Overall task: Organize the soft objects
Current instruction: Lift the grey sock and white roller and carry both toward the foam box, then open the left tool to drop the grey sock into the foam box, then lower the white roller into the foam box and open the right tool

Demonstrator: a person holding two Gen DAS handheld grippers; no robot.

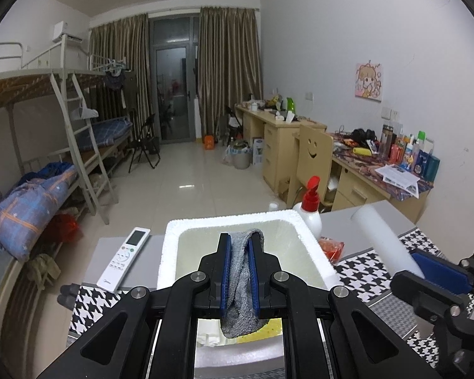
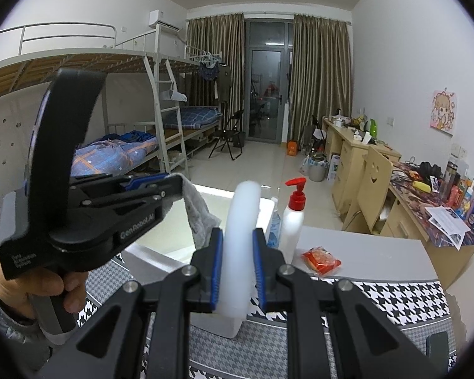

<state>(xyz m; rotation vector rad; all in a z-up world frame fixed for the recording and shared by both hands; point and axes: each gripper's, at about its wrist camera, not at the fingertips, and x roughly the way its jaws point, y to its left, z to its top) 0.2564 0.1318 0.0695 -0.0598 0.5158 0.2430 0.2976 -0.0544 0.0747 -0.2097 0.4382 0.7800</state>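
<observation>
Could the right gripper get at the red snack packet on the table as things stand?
Probably not yet. The red snack packet lies uncovered just ahead and right of the right gripper, with nothing between them, but its jaws are shut on the white foam tube, which must be set down first.

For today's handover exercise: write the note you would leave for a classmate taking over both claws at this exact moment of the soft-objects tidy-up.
Left claw: shut on the grey sock, held over the open white foam box; the sock's tail hangs below the pads.
Right claw: shut on the white foam tube, upright, beside the box.
On the table: remote left of the box, pump bottle and red packet to its right.
Done: both soft items picked up.
Left: neither is in the box yet; probably lower and release the sock first, then the tube.
</observation>
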